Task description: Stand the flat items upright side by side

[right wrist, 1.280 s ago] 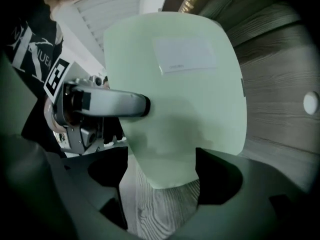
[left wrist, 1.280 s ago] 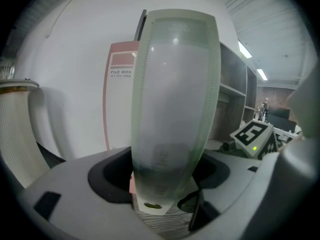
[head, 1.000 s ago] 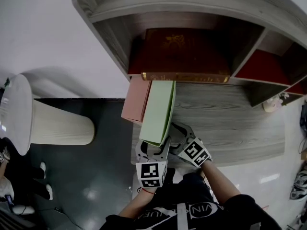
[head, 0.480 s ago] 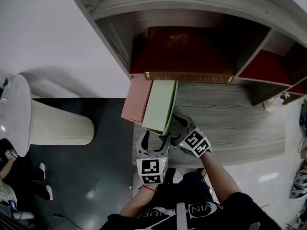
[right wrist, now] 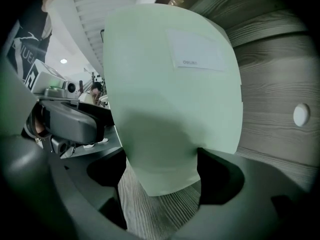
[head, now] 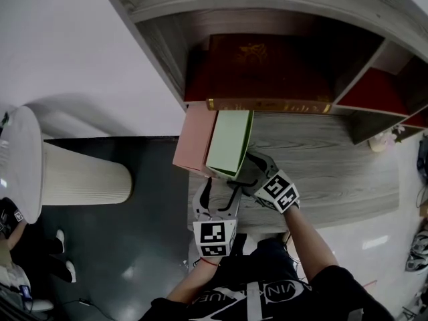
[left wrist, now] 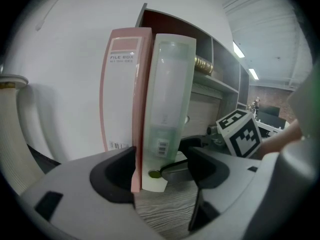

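A pink file box (head: pixel 194 139) stands upright at the left edge of the grey wooden desk (head: pixel 321 172). A pale green file box (head: pixel 229 142) stands right beside it, the two side by side (left wrist: pixel 122 84) (left wrist: pixel 170 94). My right gripper (head: pixel 244 172) is at the green box's near lower corner. In the right gripper view the box (right wrist: pixel 170 94) fills the space between the jaws (right wrist: pixel 160 171) and touches both. My left gripper (head: pixel 217 187) hangs just short of the two spines, jaws (left wrist: pixel 160 166) wide open with nothing pressed.
A shelf unit behind the boxes holds a large dark red case (head: pixel 257 69) with a gold edge, and red panels (head: pixel 374 92) to the right. A small white object (head: pixel 380 142) lies far right on the desk. Left of the desk are dark floor and a white round stand (head: pixel 27 159).
The green box has gone from leaning toward me to upright, shifted away toward the shelf beside the pink box. The right gripper moved with it. The left gripper stayed put.
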Demonstrator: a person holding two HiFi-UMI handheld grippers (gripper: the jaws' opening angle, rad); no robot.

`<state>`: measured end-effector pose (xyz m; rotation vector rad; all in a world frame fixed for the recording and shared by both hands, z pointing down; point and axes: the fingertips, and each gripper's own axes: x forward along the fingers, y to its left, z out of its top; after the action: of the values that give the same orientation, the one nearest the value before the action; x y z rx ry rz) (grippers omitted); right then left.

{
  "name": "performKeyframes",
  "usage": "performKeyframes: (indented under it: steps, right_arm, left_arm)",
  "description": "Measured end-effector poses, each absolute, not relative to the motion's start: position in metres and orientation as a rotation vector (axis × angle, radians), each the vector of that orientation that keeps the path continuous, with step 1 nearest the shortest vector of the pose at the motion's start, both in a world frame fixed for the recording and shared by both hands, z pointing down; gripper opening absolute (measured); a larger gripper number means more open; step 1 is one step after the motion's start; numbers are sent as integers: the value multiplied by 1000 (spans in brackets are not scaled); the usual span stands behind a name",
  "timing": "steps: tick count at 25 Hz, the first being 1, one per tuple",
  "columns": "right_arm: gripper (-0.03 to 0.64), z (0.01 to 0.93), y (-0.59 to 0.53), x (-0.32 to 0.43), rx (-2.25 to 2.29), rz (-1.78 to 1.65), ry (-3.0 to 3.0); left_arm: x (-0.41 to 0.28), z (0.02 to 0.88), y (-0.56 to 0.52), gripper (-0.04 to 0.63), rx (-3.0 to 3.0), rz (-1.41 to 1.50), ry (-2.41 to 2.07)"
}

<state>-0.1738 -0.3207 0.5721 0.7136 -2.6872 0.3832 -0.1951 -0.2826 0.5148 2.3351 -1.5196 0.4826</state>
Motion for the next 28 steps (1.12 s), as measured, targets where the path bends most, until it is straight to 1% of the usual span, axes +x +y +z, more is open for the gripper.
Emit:
performKeyframes:
  steps: [7, 11, 15, 18, 20, 21, 22, 23, 25, 26, 28]
  right_arm:
    - [449, 574, -319, -172, 757, 397, -2670]
    - [425, 567, -313, -167, 841, 412, -2670]
    - [422, 552, -303, -157, 923, 429, -2686]
    - [396, 536, -294, -143, 975, 438, -2708]
    - [349, 524, -287, -130, 1025, 463, -2735]
    - [310, 518, -283, -123, 1052, 475, -2748]
    - [270, 512, -280, -117, 1079, 483, -2759]
    - [228, 506, -276, -111, 1102, 486, -2768]
    - [147, 496, -266, -102, 1125, 470, -2773]
    - [109, 492, -262, -99, 1127, 449, -2770]
    - [67, 487, -254, -92, 1133, 390, -2755]
  left_arm:
    - [-196, 514, -280, 325, 2394, 475, -1453]
    - [-194, 512, -274, 325, 2463, 410, -1374]
    - [-193, 510, -268, 325, 2524, 358, -1290]
    - [-191, 504, -264, 323, 2545, 326, -1258]
    - [-192, 498, -261, 294, 2547, 281, -1259]
    - [-193, 493, -260, 258, 2555, 259, -1264]
    - [-195, 489, -258, 201, 2567, 241, -1269]
    - [-196, 484, -256, 169, 2578, 225, -1275]
    - [-201, 476, -253, 79, 2584, 191, -1303]
    - [-205, 472, -252, 58, 2580, 175, -1327]
    - [-210, 465, -249, 31, 2567, 153, -1374]
